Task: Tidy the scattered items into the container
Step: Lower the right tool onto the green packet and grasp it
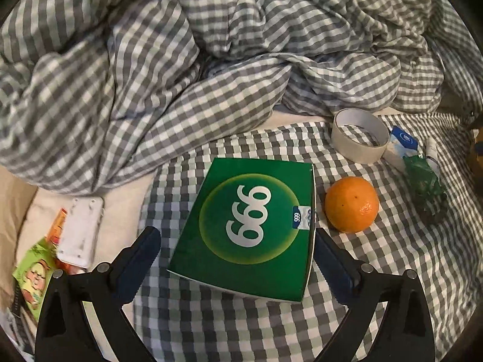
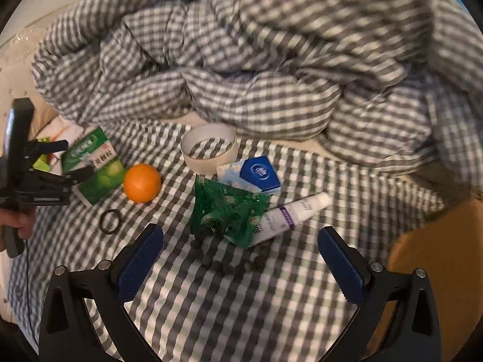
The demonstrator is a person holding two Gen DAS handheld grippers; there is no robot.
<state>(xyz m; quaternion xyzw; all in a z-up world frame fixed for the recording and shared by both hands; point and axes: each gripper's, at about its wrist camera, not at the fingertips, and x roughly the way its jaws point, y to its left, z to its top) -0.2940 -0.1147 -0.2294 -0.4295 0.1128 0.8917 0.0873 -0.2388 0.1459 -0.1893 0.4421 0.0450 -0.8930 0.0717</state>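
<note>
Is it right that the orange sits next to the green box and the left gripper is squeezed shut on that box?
Not quite. The orange does sit beside the green box, but the left gripper is not squeezed shut. The left wrist view shows its jaws wide open, one on each side of the box, with a clear gap on the left side.

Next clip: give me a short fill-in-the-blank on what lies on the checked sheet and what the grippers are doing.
1. The left gripper straddles a green ____ printed with 999.
2. Beside the green box lies an ____.
3. The tape roll lies flat, its hole facing ____.
4. The right gripper is ____, with nothing between its fingers.

Missing words: box; orange; up; open
</note>
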